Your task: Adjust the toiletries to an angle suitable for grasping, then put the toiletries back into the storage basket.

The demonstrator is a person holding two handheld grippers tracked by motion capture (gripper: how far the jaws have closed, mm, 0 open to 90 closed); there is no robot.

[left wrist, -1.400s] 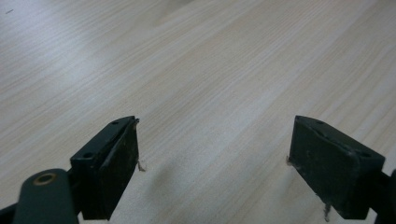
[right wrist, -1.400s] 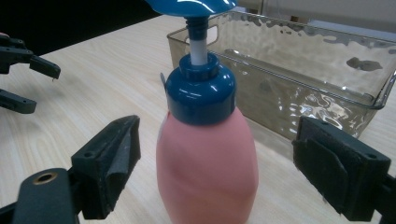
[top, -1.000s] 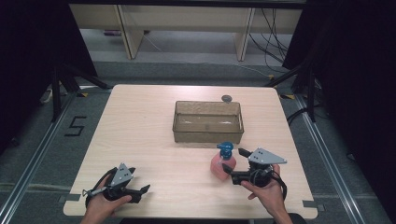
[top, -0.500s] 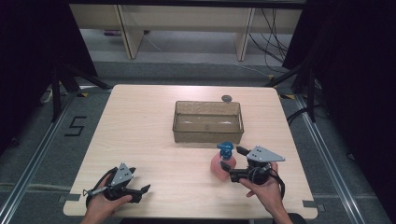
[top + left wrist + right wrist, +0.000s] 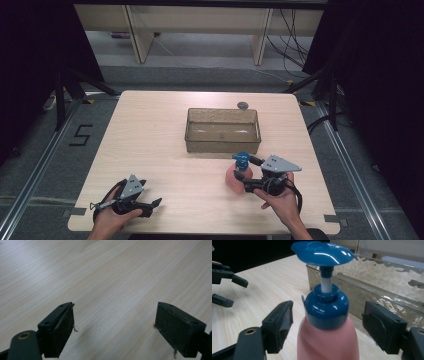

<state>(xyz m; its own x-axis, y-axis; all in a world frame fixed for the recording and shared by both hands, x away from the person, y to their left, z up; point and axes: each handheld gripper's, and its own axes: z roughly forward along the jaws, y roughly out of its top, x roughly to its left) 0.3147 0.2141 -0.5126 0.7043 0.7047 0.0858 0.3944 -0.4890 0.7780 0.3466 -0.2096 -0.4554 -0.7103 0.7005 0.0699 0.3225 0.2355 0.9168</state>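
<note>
The pump bottle [image 5: 327,340] stands upright on the table [image 5: 160,150], near the edge on the person's side and just in front of the clear plastic bin [image 5: 223,131]. It has a pink body and a blue pump head [image 5: 322,253], and it is between the two jaws of the right gripper [image 5: 327,326]. These jaws have just been closing around the bottle, but in the right gripper view we see a gap on each side, so the pads do not press on it yet and nothing is grasped. In the high view the right hand [image 5: 280,200] carries this gripper low at the side of the bottle.

On the other side of the table, the left gripper [image 5: 113,322] rests with its jaws wide apart over bare wood and holds nothing. It is well apart from the bottle.

We think the step now is to close on the bottle below its blue collar [image 5: 326,306]. Some things could go wrong here. The body is rounded and looks smooth, and it becomes narrow toward the collar, so pads placed too high may slide up and lose it. If one pad arrives first, it could push the bottle sideways and tip it, because the bottle is tall and the pump head makes it heavier on top. A lift that is too low may also knock the base against the bin wall behind.
</note>
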